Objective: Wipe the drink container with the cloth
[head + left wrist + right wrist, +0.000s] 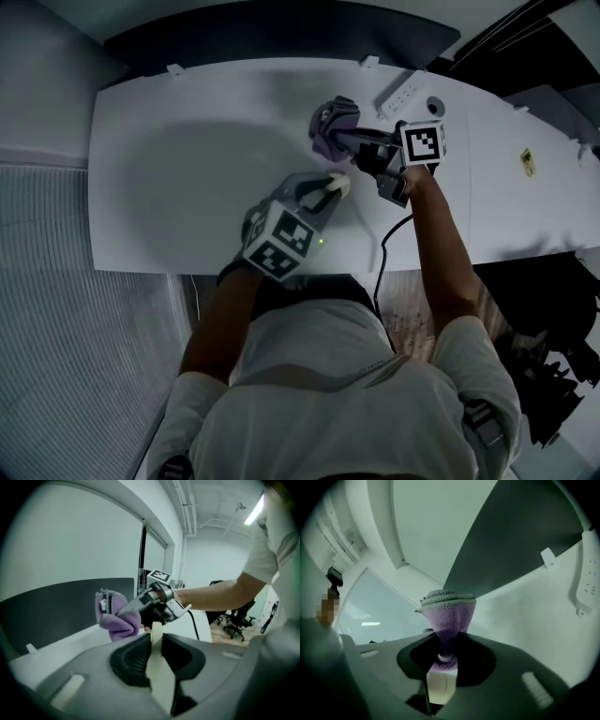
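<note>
My left gripper (328,192) sits over the middle of the white table (187,169). It is shut on a pale cream drink container (335,184), which shows as a thin cream strip (155,660) between its jaws in the left gripper view. My right gripper (352,141) is just beyond it, raised off the table and shut on a bunched purple cloth (333,127). In the right gripper view the cloth (447,613) bulges out past the jaw tips. The left gripper view shows the right gripper (140,604) holding the cloth (117,618) a little apart from the container.
A white power strip (405,94) lies at the table's back right, also in the right gripper view (586,573). A dark partition panel (281,37) runs along the far edge. A black cable (384,253) hangs off the near edge. Office chairs (239,616) stand beyond the table.
</note>
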### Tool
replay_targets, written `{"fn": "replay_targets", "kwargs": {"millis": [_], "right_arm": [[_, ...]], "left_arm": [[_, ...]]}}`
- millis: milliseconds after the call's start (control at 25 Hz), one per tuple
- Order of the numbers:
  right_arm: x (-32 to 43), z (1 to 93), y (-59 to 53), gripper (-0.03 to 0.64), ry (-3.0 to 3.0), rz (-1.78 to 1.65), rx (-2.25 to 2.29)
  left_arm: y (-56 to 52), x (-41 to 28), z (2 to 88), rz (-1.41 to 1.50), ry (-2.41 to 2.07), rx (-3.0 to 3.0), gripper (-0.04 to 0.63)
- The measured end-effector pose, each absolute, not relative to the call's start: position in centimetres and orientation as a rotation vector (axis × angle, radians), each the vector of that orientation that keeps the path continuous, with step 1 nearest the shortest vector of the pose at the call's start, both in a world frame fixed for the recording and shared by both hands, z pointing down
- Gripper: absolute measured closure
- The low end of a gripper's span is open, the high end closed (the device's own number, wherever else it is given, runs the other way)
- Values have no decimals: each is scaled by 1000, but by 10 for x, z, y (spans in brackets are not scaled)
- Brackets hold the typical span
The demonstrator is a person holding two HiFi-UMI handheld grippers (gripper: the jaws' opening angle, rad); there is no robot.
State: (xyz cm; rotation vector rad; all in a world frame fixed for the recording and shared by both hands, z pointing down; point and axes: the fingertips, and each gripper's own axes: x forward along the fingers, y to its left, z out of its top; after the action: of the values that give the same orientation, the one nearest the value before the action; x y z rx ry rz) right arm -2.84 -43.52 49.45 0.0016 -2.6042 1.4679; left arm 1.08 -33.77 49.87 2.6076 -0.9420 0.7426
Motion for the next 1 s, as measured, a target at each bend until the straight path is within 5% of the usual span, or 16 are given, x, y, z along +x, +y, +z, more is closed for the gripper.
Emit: {"fn": "replay_targets", "kwargs": {"millis": [320,1000], "right_arm": [[-43,525,-409,518,-2364,1472,-273],[-36,653,-414,518,-2028,1208,165]], "left_arm": [[-339,11,499,742,-940,2622,523],[-339,10,497,719,-952,2641,523]]}}
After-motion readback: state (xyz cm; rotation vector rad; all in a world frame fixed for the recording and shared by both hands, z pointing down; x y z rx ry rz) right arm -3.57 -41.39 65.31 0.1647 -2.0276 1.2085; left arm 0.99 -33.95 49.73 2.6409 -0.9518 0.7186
